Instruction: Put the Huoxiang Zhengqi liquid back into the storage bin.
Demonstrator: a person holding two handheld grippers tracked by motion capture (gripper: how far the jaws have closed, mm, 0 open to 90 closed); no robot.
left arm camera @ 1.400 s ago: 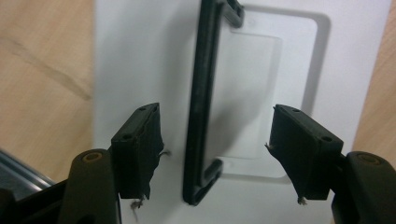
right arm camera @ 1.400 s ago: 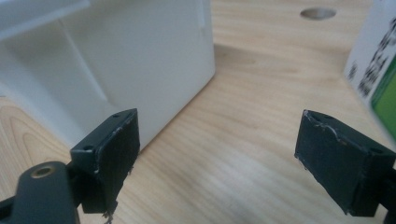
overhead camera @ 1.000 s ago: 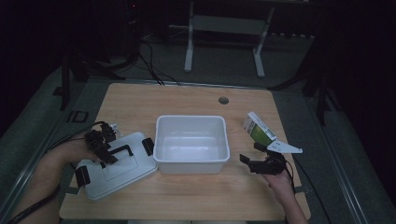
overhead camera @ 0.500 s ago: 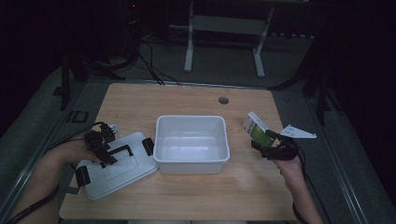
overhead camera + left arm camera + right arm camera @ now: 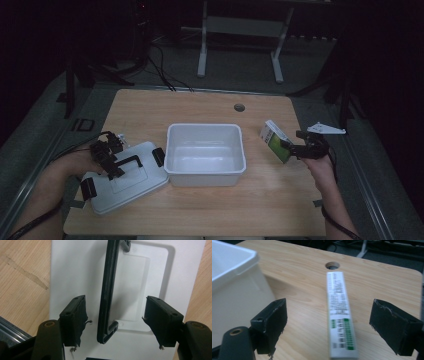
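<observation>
Both grippers gape: the right gripper [image 5: 289, 148] has just reached the box [image 5: 340, 315] (unpinched), the left gripper [image 5: 115, 322] straddles the lid [image 5: 122, 176] handle [image 5: 107, 290], ungripped; judging by this, packing the tub [image 5: 205, 154] starts now

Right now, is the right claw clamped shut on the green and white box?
No, the right claw stands open, its two black pads well apart on either side of the green and white box, touching neither face.

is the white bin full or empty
Empty: the white bin shows only its bare white floor in the high view, with its lid lying beside it.
</observation>
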